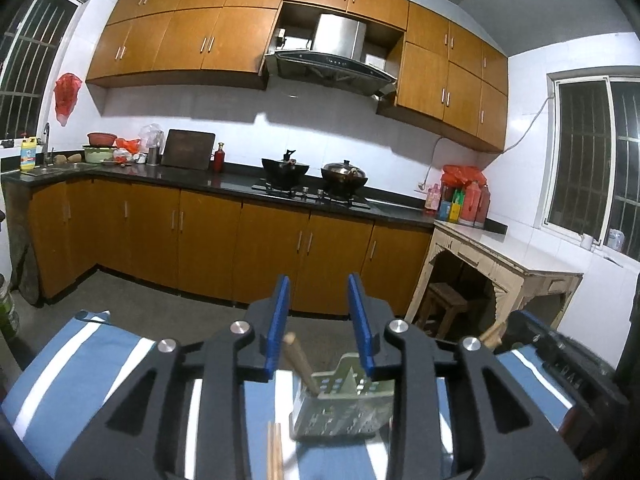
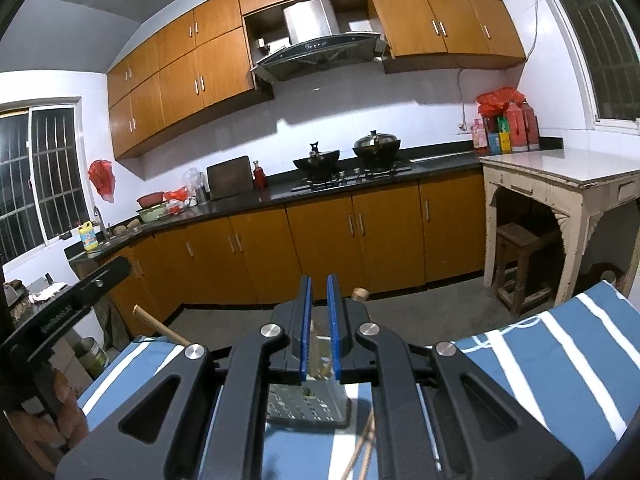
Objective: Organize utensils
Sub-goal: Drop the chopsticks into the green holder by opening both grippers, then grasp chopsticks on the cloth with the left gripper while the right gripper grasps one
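L tool (image 1: 322, 320): blue pads apart, nothing pressed between them. A wooden utensil handle (image 1: 301, 364) stands in the gap below the pads, its lower end down in the green holder (image 1: 344, 404). Pads don't touch it.

R tool (image 2: 319, 328): pads nearly together, narrow slit only. Something thin and yellowish shows in the slit, prob. a slim utensil shaft, but can't tell for sure that it's clamped.

Holder: perforated green plastic caddy, upright, sits on the blue/white striped cloth (image 1: 92, 360) covering the surface, just ahead of both tools. Looks light; judged easy to tip or skid on cloth if a utensil is dragged against its wall.

Chopsticks (image 1: 274, 452): a pair lies on the cloth near the holder's L side in the L view, long axis running roughly toward/away from the camera.

Handle in holder: long axis tilted, top end leaning up-left in the L view, bottom end inside the caddy. A 2nd wooden rod (image 2: 160, 326) shows at the left in the R view; where its far end sits is hidden.

Handling, judged: wood utensils stiff, light, round, so apt to roll or pivot in flat pads. Best held mid-shaft or a bit above, pads across the long axis, then lowered tip-first into a compartment.
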A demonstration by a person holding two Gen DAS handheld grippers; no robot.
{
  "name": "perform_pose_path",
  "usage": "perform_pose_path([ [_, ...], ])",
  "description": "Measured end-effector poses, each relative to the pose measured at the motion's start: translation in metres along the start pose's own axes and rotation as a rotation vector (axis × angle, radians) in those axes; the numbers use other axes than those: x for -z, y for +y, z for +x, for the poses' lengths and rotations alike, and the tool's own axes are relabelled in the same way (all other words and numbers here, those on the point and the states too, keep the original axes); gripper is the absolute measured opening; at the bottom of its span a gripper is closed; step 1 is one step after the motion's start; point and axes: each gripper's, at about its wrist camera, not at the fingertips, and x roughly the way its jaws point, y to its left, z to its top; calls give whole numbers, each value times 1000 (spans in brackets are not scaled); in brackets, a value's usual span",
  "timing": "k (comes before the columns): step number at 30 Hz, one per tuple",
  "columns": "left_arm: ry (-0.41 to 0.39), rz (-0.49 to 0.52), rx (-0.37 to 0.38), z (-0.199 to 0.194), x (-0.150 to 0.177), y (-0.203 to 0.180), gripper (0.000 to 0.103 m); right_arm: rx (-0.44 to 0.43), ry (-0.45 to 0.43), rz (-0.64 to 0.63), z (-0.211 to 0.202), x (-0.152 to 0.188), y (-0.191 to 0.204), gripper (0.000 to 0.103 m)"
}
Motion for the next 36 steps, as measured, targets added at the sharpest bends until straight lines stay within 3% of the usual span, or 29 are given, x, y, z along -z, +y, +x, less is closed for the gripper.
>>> perform_pose_path([
  [6,73,25,-40,-35,36,21,40,82,91,1,-21,38,-31,9],
  [10,201,36,-67,-34,81,43,46,127,247,26,-8,86,-55,9],
  [14,392,6,-87,-19,134,71,46,140,427,58,17,141,-66,9],
  [17,463,5,-86,-15,159,79,46,119,525,61,32,169,-61,9],
  [19,489,9,-73,-15,169,82,46,106,556,57,38,178,-56,13],
  [22,514,5,-49,-13,177,82,46,115,567,25,46,182,-49,36],
  [23,520,4,-42,-12,177,82,46,124,572,6,48,183,-46,36],
  [26,544,16,-20,-4,178,76,46,160,592,-31,52,191,-45,34],
  [30,578,46,10,3,184,64,38,209,584,-58,50,194,-51,10],
  [33,611,68,30,11,191,56,28,271,571,6,49,190,-69,8],
  [36,647,88,40,19,199,49,21,274,569,43,46,187,-79,8],
])
